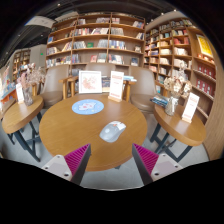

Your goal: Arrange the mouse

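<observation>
A pale grey mouse (112, 130) lies on the round wooden table (70, 130), right of centre and a little nearer than a round blue mouse mat (88, 106). My gripper (111, 160) hangs above the table's near edge, well short of the mouse. Its two fingers with magenta pads (75, 156) stand wide apart with nothing between them. The mouse is just ahead of the fingers, in line with the gap.
Two upright sign cards (90, 82) stand at the table's far edge. Wooden chairs and side tables (180, 120) flank it left and right; one on the right bears flowers (176, 90). Tall bookshelves (100, 45) line the back walls.
</observation>
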Tool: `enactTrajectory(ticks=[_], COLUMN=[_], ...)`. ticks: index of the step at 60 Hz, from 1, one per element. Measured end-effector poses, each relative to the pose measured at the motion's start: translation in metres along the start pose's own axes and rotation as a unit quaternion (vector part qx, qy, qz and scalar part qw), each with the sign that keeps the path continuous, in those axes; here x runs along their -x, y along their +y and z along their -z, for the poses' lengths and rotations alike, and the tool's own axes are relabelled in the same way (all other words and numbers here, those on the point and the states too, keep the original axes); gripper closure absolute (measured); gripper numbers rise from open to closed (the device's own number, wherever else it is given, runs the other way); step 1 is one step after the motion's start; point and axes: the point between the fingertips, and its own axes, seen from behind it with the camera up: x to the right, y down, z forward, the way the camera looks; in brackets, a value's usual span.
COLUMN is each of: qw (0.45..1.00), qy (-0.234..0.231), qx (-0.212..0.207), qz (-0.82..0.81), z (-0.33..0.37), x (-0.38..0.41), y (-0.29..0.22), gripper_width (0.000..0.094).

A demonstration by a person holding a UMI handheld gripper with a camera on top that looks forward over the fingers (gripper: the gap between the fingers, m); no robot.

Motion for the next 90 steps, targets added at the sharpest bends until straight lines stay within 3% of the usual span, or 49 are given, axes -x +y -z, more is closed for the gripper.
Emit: enactTrajectory(ticks=[52, 75, 90], qw=[0.996, 0.994, 0.995], qy=[-0.008, -0.015, -0.03], qx=[0.085, 0.1, 0.096], qz=[-0.04, -0.039, -0.028], z=[-0.15, -0.191, -0.208], x=[0.004, 0.009, 0.017], y=[0.009, -0.015, -0.026], gripper_width=[0.0091, 0.0087, 0.0152])
